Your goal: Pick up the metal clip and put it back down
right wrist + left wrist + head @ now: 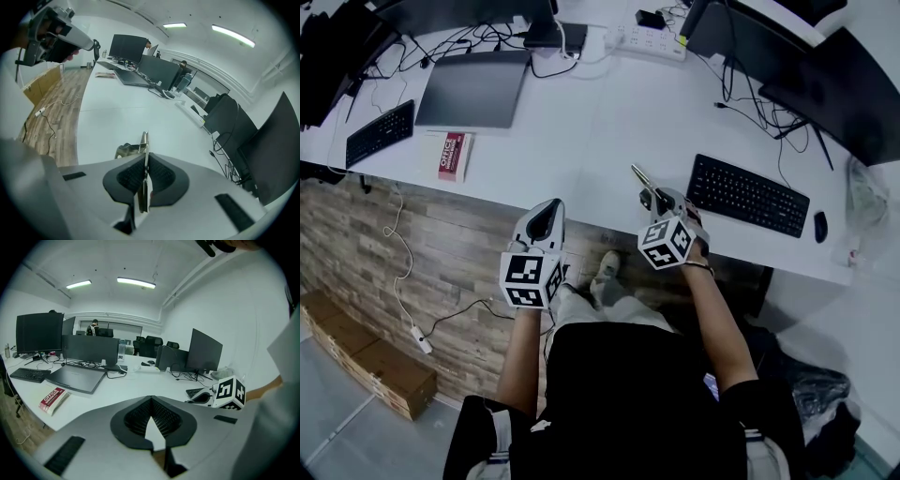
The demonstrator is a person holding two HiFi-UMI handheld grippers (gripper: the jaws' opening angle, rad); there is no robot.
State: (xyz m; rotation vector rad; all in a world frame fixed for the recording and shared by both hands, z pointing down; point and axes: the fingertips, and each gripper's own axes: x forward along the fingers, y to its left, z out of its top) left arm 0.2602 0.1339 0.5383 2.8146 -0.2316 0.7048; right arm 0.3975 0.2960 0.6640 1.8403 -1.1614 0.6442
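Pinching the metal clip (143, 142) edge-on, your right gripper (144, 160) grips it tight, so lift straight off the desk (117, 112) without twisting, then lower gently.

open desk (600, 122) ahead of right tongs (654, 197), keyboard (748, 195) close at right

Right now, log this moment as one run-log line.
right gripper: jaws shut on metal clip | left gripper: jaws together, empty | place: over white desk
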